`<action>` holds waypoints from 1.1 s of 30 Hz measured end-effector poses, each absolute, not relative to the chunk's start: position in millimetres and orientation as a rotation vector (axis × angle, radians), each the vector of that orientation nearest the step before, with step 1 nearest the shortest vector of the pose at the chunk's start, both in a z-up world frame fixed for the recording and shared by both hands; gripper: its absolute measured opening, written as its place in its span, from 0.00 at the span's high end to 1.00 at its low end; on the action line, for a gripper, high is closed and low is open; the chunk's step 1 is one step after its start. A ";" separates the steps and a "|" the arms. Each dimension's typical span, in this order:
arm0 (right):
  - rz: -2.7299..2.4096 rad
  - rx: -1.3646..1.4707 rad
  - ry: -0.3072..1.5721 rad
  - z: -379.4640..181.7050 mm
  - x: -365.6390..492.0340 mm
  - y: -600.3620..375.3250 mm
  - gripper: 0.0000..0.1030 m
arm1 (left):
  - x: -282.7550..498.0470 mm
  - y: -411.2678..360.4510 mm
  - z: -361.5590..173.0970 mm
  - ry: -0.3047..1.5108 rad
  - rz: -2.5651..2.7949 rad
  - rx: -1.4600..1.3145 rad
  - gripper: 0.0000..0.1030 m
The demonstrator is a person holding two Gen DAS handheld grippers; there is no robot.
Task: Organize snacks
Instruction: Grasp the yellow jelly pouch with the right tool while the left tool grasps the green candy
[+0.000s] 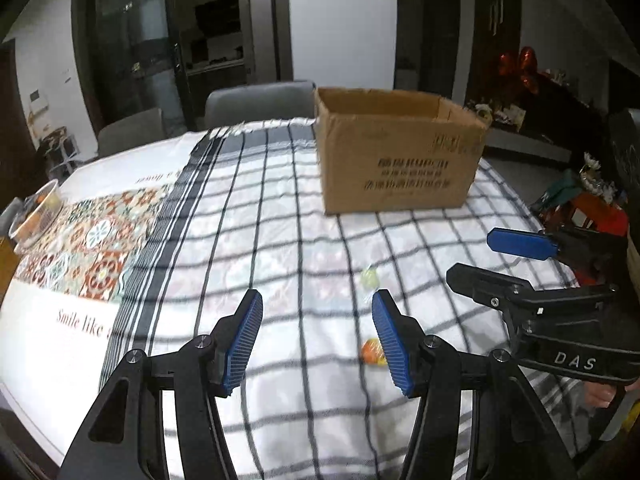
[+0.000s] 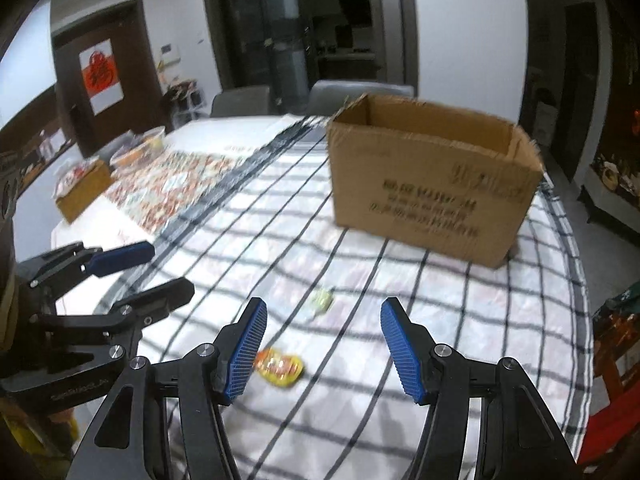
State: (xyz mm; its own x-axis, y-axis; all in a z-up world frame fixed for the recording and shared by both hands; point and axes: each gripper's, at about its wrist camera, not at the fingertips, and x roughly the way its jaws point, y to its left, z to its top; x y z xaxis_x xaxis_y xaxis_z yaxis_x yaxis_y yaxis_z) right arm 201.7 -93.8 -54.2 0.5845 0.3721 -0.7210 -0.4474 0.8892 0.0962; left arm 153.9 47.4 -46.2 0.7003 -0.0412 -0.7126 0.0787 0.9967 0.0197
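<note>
Two small wrapped snacks lie on the checked tablecloth: a pale green one (image 1: 369, 277) (image 2: 322, 300) and an orange-yellow one (image 1: 373, 353) (image 2: 279, 366). An open cardboard box (image 1: 400, 152) (image 2: 432, 176) stands farther back on the table. My left gripper (image 1: 318, 338) is open and empty above the cloth, the orange snack just by its right finger. My right gripper (image 2: 324, 344) is open and empty, with the orange snack near its left finger and the green snack ahead. Each gripper also shows in the other's view, the right one (image 1: 492, 256) and the left one (image 2: 160, 272), both open.
A clear bowl (image 1: 38, 216) sits at the table's left edge on a patterned cloth (image 1: 92, 240). A small brown box with packets (image 2: 82, 188) and bowls (image 2: 140, 148) stand at the far left. Grey chairs (image 1: 260, 102) stand behind the table. Red and green items (image 1: 580, 208) lie to the right.
</note>
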 end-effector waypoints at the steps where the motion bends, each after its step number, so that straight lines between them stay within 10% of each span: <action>1: 0.488 -0.106 0.827 -58.3 200.1 -91.8 0.41 | 152.2 49.0 -50.4 0.805 -0.068 0.037 0.46; 33: 0.668 -0.286 1.114 -155.1 226.3 -33.3 0.55 | 158.8 75.2 -108.8 0.958 0.007 -0.043 0.46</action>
